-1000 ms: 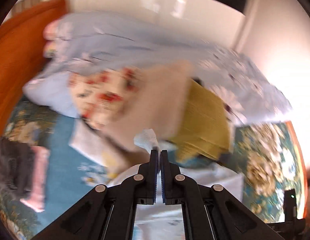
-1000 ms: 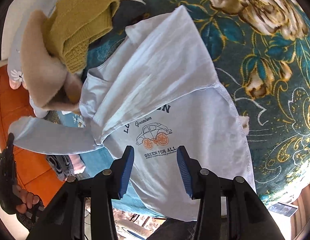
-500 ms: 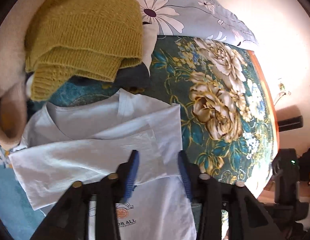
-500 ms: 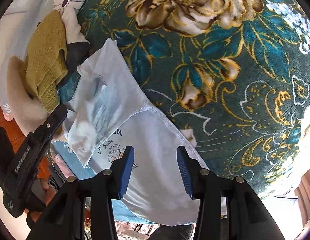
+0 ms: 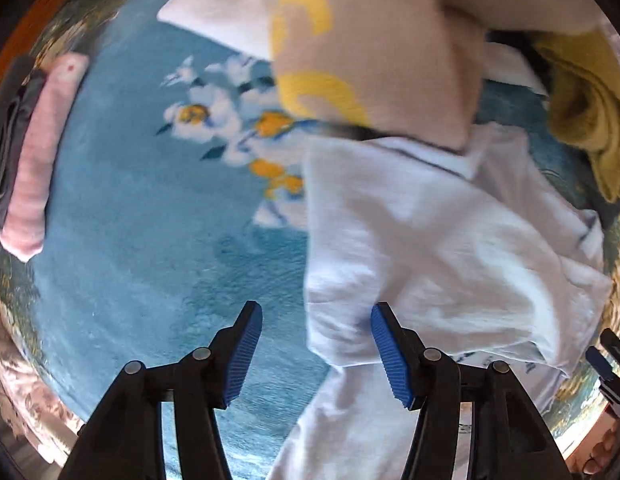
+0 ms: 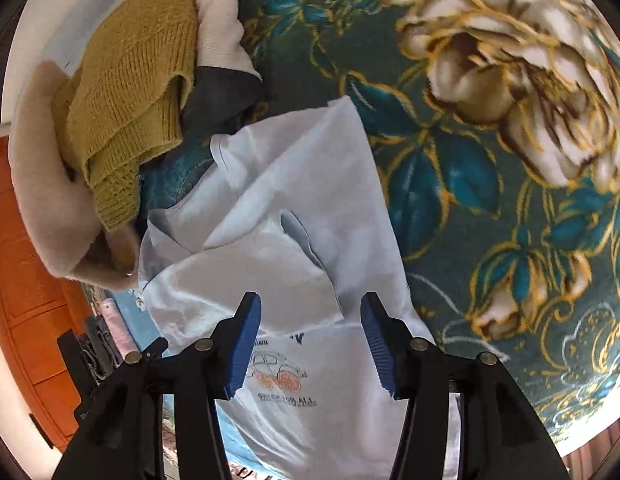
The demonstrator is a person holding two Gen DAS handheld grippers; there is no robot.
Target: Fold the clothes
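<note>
Right wrist view is showing the white T-shirt (image 6: pixel 310 208) lying print-side up on the floral bedspread (image 6: pixel 490 168), which is serving as the landmark for this entry. Both sleeves appear to be lying turned in over the chest, the upper flaps overlapping just above the small car print (image 6: pixel 278 374); the lower body of the shirt is lying unfolded toward the camera. Right gripper (image 6: pixel 310 344) is hovering over the shirt with jaws spread wide, gripping nothing, the sleeve edge sitting between them. Left gripper (image 5: pixel 316 354) is likewise standing wide apart and empty; in the left wrist view it is straddling the shirt's side edge (image 5: pixel 430 248), with bare blue bedspread (image 5: pixel 150 260) under its left finger. Progress judgement: sleeve folds are looking done, lengthwise fold of the hem up toward the collar is not yet made, so this garment is roughly midway. Toward the head of the bedspread, a mustard knit sweater (image 6: pixel 130 92) and a beige fleece garment (image 6: pixel 50 184) are lying in a loose heap touching the shirt's collar end, apparently still to be folded. At the far edge of the bedspread, a pink folded item (image 5: pixel 38 152) is lying beside a dark one (image 5: pixel 6 132), probably finished pieces. Blur is limiting detail in the left view.
</note>
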